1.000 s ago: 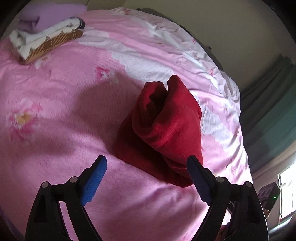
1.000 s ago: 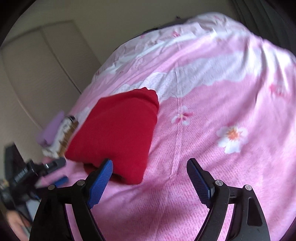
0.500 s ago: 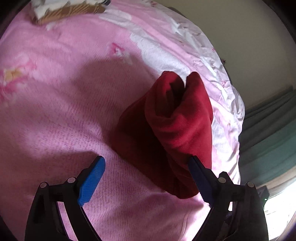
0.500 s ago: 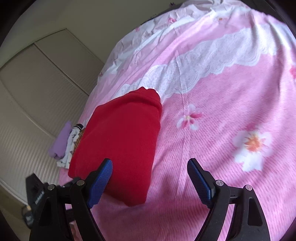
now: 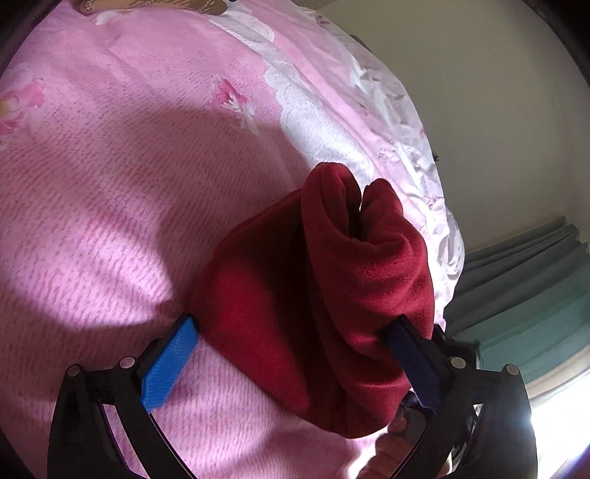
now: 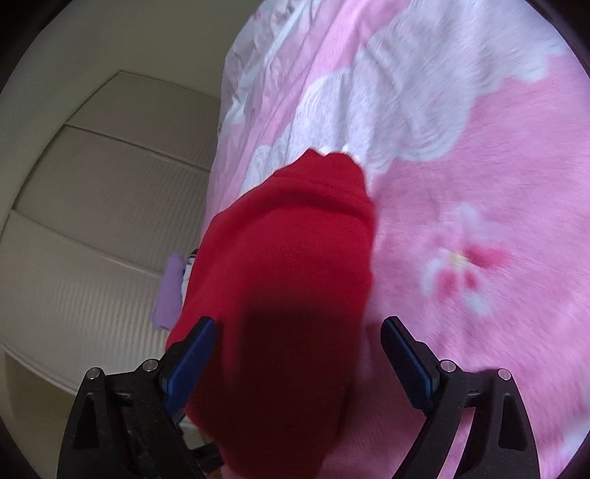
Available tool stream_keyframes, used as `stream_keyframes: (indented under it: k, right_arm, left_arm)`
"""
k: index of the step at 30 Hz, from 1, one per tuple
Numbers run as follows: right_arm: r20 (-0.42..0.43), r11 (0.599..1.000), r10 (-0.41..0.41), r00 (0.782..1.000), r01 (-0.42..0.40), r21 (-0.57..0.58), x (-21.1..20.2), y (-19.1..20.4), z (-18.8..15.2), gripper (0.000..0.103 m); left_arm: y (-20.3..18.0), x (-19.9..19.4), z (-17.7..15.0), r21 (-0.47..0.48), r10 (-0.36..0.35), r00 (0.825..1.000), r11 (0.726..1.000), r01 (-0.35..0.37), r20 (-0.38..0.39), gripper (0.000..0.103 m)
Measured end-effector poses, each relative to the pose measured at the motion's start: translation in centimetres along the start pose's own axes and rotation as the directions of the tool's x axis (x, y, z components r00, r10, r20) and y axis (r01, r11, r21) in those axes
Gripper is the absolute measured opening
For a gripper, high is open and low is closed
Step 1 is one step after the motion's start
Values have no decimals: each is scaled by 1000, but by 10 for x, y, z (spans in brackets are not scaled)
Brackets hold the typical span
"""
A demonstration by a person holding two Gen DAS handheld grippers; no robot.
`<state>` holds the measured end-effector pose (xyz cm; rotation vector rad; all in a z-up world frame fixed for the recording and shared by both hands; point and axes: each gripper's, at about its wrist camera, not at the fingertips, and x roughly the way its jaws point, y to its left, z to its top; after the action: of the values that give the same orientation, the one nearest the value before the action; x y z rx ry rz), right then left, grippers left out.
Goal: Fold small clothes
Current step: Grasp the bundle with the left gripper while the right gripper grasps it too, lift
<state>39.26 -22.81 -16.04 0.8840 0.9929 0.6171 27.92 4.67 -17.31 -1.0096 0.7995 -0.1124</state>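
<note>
A folded dark red garment [image 5: 332,287] lies bunched on the pink bedspread [image 5: 110,165]. My left gripper [image 5: 291,344] is open, its jaws straddling the garment's near end, the blue pads touching or nearly touching the cloth. In the right wrist view the same red garment [image 6: 287,287] fills the middle. My right gripper [image 6: 298,344] is open with the garment's near end between its jaws, apart from the right pad.
A folded stack of clothes [image 5: 147,3] lies at the far top of the bed; its purple piece [image 6: 171,291] shows in the right wrist view. A cream wardrobe [image 6: 92,202] stands to the left, teal curtains [image 5: 523,294] to the right.
Both grippers have moved forward and closer to the red garment, which now sits between each pair of jaws. Both stay open.
</note>
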Motion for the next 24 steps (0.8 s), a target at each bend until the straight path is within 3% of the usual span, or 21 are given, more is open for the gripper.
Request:
stream_keyframes:
  k: [6,10,18,20,21,22,24]
  right_arm:
    - [-66,994,95,993,-90,68,34,-9,18,94]
    - [-71,994,102,992,-100,41,35,-4,12,81]
    - [-38,996,79,996,-77,41,35,-2,7,67]
    - [-26,996,77,997,-76,39,38,3,8,60]
    - [-19,996,78,997,-77,36,36,5,7,54]
    - [-11,997,76,997,-75,31,33,7,6,51]
    - [10,997,76,997,-76,20,28,14,2,49]
  left_arm:
    - [-1,-5,3,-16,-35,999,999,35,10,103]
    - [1,-15,1,-42,-62,998,997,62,8,103]
    - [-1,-7,5,-63,-70,997,995,72,38,102]
    - [0,-7,5,-68,-77,995,994,81,57,83]
    - [-2,-8,5,-53,-89,994,994,93,63,58]
    - [-6,-11,5,-21,-93,994,995,95,64,50]
    - [-10,-17,5,21,-98,993,995,96,61,45]
